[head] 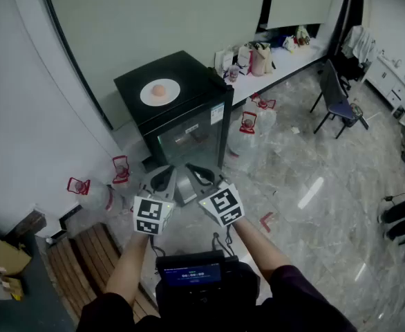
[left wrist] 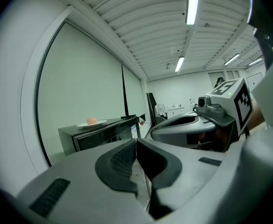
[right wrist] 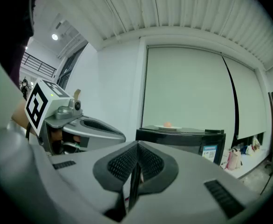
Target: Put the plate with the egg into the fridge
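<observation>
Sitting on top of the fridge (head: 197,71), the plate (head: 146,95) has the egg (head: 159,90) in its middle. As far as the pictures show, none of the job is done yet. The plate is on the black top, not inside, and the door (head: 189,135) looks shut. You stand well apart from the fridge, with floor (head: 313,185) between you and it. I think what is left is to walk up, open the door, lift the plate without letting the egg roll, and set it inside.

Your left gripper (head: 162,178) is closed tight, its jaws pressed together with nothing between them. Your right gripper (head: 201,174) is the same: jaws together, holding nothing. Both are out in front of you, side by side and near each other, pointing toward the fridge. Neither one touches the plate, the egg or the fridge.
</observation>
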A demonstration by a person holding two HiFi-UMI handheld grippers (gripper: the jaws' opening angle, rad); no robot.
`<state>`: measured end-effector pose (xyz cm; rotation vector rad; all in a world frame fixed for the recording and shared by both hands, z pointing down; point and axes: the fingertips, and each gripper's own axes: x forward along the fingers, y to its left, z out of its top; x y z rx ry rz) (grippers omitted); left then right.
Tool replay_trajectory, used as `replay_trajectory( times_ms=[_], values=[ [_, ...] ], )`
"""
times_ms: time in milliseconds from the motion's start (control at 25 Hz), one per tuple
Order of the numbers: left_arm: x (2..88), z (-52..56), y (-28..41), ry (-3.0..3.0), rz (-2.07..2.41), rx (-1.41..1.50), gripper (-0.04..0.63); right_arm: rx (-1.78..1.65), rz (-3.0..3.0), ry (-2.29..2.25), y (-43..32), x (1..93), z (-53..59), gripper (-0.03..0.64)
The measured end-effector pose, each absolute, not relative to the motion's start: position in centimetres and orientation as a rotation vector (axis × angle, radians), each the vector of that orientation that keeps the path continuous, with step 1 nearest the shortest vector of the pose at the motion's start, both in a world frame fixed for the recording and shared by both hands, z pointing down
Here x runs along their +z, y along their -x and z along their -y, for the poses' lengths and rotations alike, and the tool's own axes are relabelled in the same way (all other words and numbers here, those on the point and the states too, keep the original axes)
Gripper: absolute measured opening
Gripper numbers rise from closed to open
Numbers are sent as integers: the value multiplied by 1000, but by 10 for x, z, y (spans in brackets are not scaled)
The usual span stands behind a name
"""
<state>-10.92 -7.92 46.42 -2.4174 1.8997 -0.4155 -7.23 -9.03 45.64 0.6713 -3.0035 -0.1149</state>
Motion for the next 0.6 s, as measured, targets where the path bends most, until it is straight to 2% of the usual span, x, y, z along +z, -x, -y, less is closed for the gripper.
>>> replay_trajectory(
  times_ms=[600],
  values=[
    [480,65,124,2415,-1940,-435,12,-90,2972,-709,80,467,82,9]
  ],
)
